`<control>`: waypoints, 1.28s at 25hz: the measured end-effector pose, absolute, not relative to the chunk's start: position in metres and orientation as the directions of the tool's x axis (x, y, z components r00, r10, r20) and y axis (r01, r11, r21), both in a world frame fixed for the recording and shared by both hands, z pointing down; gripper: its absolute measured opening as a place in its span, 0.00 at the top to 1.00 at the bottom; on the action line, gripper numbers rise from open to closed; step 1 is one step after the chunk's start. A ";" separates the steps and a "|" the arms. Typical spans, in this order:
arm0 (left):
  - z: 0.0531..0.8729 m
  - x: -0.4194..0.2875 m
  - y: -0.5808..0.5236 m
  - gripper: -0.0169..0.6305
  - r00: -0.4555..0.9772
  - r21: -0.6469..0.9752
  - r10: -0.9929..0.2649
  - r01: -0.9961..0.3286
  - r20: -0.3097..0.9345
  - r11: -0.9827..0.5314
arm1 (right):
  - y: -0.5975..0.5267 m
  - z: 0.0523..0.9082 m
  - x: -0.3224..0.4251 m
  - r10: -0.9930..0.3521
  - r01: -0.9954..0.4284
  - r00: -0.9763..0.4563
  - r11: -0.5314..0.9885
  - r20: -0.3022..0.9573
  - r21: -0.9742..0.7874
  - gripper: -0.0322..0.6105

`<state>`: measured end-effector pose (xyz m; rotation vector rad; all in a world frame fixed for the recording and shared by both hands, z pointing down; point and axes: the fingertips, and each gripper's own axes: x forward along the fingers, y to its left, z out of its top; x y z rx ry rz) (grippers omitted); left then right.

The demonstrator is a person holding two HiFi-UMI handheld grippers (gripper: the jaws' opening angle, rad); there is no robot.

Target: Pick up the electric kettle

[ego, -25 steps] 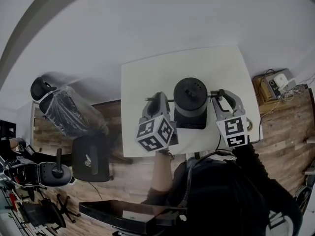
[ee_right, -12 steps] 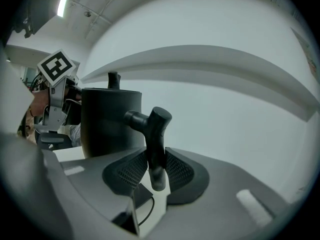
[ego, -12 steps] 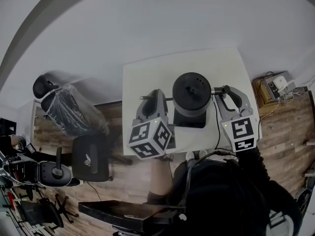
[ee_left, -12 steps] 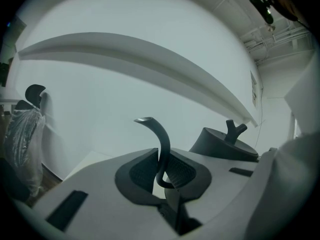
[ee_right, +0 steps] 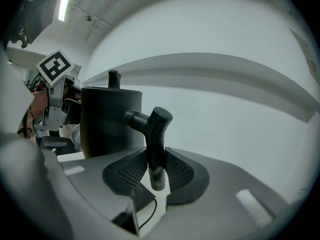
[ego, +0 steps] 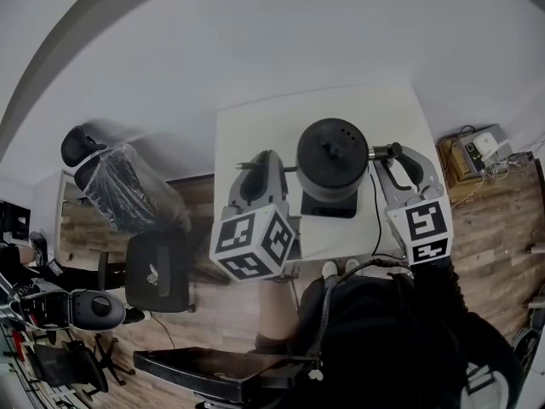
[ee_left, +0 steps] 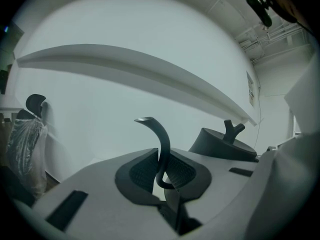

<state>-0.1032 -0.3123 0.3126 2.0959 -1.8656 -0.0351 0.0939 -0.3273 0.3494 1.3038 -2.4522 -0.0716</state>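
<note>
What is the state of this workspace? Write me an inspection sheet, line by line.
Surface: white table, carrying only the job's things.
Job's things: dark electric kettle, lid on, held over its black base, which sits on the table.
Clutter: nothing seen.
Grippers: left gripper fingers shut on a thin curved bar at the kettle's side; right gripper fingers shut on the kettle's handle.
Cables: black cord runs across the table toward its near edge; more wires by a box on the floor.
Surroundings: wood floor, office chair, white wall.
</note>
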 end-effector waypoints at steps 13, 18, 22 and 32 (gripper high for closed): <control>0.303 -0.098 -0.302 0.93 0.144 0.253 -0.972 -0.963 0.184 -0.094 | -0.321 0.340 0.098 -0.815 -0.792 -0.507 0.569 0.279 0.222 0.79; 0.300 -0.099 -0.302 0.93 0.150 0.248 -0.974 -0.963 0.172 -0.104 | -0.321 0.337 0.097 -0.820 -0.796 -0.503 0.562 0.272 0.225 0.79; 0.299 -0.100 -0.301 0.93 0.153 0.251 -0.975 -0.962 0.164 -0.109 | -0.320 0.335 0.096 -0.824 -0.797 -0.498 0.558 0.269 0.234 0.79; 0.297 -0.099 -0.299 0.93 0.158 0.257 -0.975 -0.960 0.155 -0.114 | -0.319 0.330 0.098 -0.833 -0.800 -0.489 0.547 0.259 0.248 0.79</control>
